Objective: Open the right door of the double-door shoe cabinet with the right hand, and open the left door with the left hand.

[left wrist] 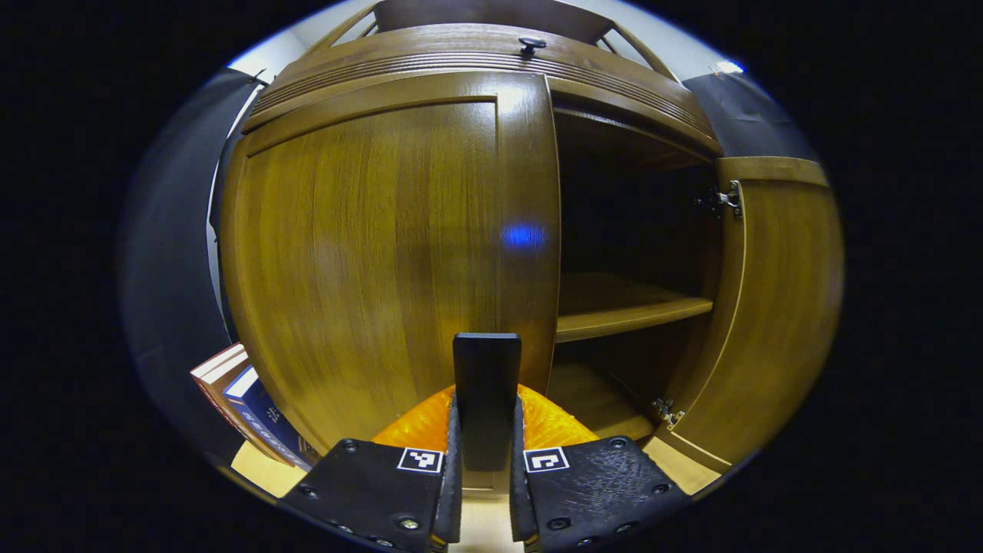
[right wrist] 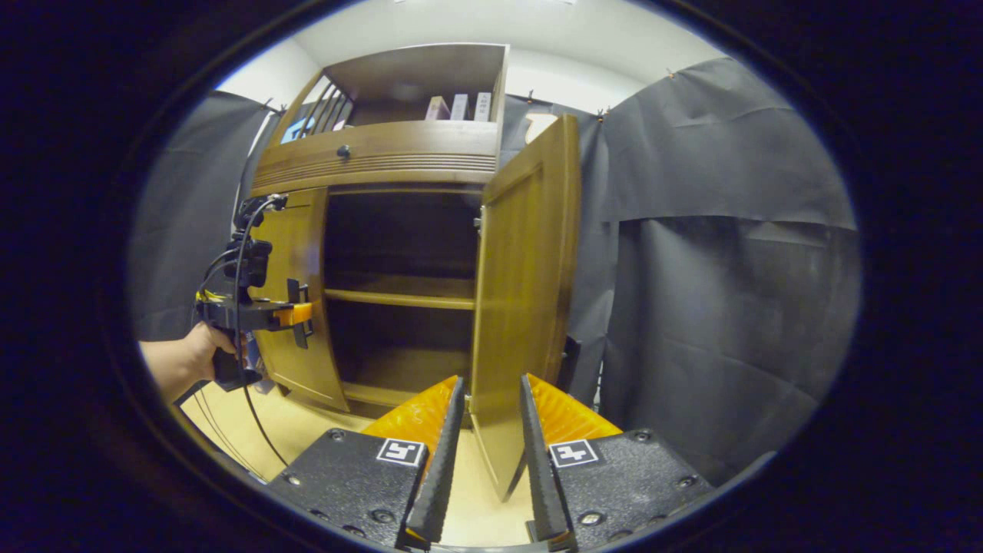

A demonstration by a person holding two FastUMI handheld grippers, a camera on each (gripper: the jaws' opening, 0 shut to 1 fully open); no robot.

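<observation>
The left gripper (left wrist: 485,430) is clamped on the left door's (left wrist: 384,261) dark handle (left wrist: 486,384) at its inner edge; that door looks barely opened. The right gripper (right wrist: 485,438) straddles the right door's (right wrist: 522,307) free edge, fingers not visibly pressing; this door stands wide open. Books (left wrist: 246,407) lean near the cabinet's left bottom corner, possibly limiting swing.

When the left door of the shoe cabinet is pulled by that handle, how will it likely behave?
The left door looks like a rigid wood panel, so it should swing as one piece, probably on hinges like the right door's. The left hand-held gripper is closed on the slim handle, which might slip.
</observation>
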